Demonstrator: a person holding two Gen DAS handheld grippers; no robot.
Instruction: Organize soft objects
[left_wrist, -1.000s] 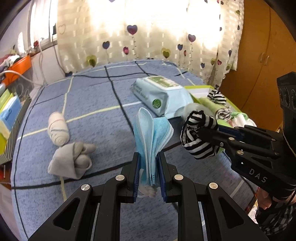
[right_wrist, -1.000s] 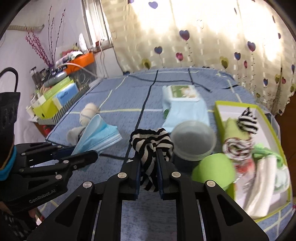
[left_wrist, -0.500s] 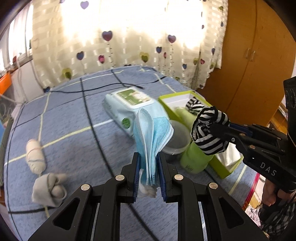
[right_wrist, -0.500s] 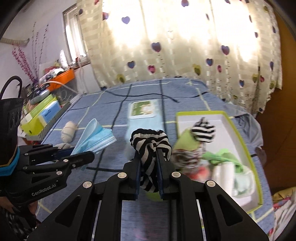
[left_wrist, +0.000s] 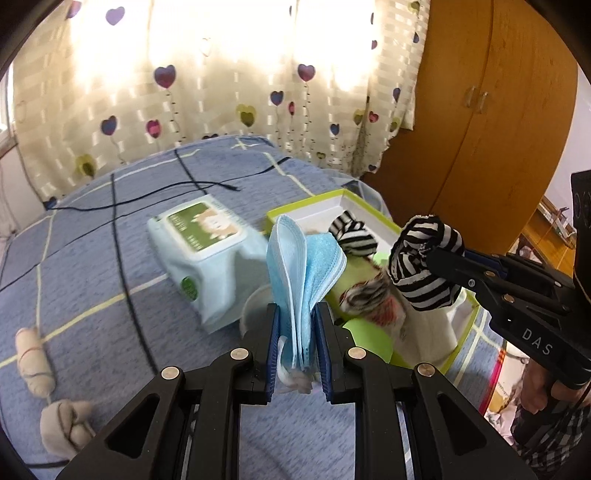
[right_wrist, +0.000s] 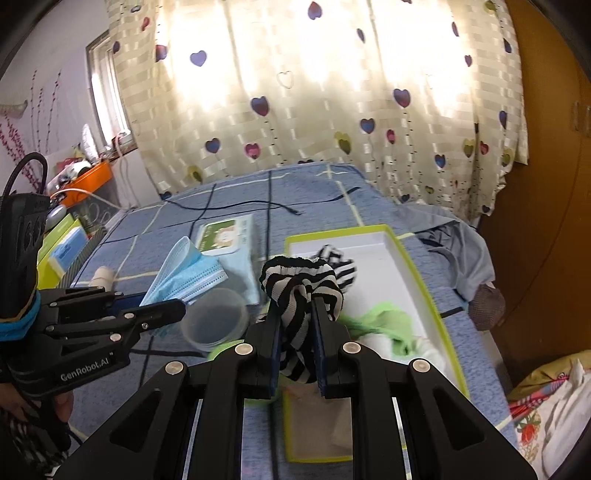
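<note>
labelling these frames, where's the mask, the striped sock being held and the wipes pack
mask (left_wrist: 303, 273), left wrist view, on the folded blue pleats above the fingers
striped sock (right_wrist: 297, 284), right wrist view, on the bunched top
wipes pack (left_wrist: 201, 229), left wrist view, on the green label

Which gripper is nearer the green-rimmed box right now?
Right. The right gripper, shut on the striped sock, hangs over the green-rimmed box. The left gripper, shut on the blue face mask, sits beside the box, over the bedspread.
</note>
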